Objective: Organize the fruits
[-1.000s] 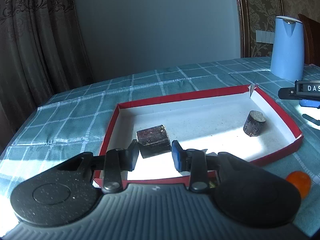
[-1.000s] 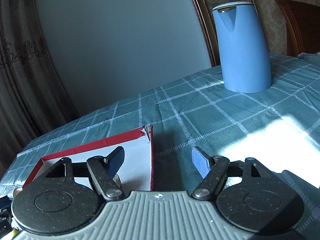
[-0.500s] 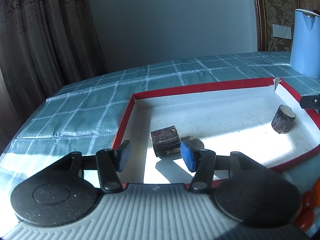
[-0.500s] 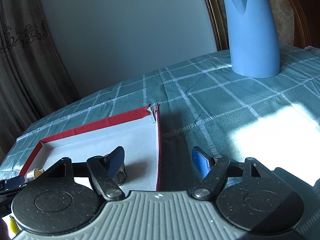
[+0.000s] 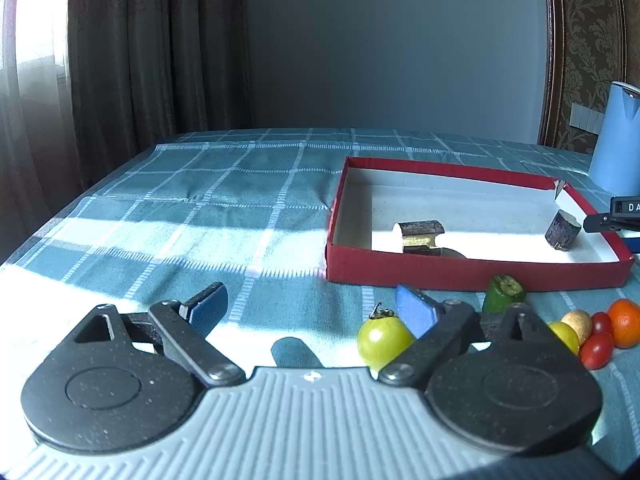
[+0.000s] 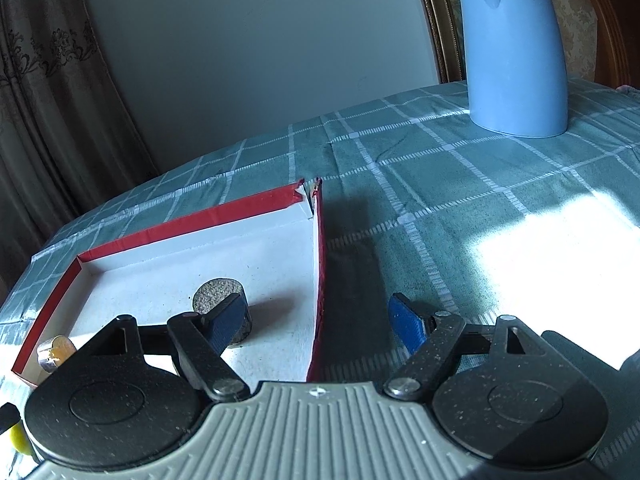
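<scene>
A red box (image 5: 472, 272) with a white floor holds two dark stubby pieces (image 5: 420, 236) (image 5: 562, 234). In front of it on the cloth lie a yellow-green tomato (image 5: 382, 340), a green piece (image 5: 502, 294), and a cluster of small yellow, tan, red and orange fruits (image 5: 596, 332). My left gripper (image 5: 310, 310) is open and empty, low over the cloth, its right finger beside the tomato. My right gripper (image 6: 316, 320) is open and empty, straddling the box's right wall (image 6: 318, 280), with one dark piece (image 6: 222, 300) behind its left finger.
A blue kettle (image 6: 516, 48) stands at the back right of the checked teal tablecloth (image 5: 200, 208). Curtains (image 5: 120, 60) hang beyond the table's left edge. My right gripper's tip (image 5: 612, 220) shows at the box's right side in the left wrist view.
My left gripper has pulled back out of the box and swung left, opening wider; the fruits in front of the box came into view. My right gripper moved forward along the box's right wall.
</scene>
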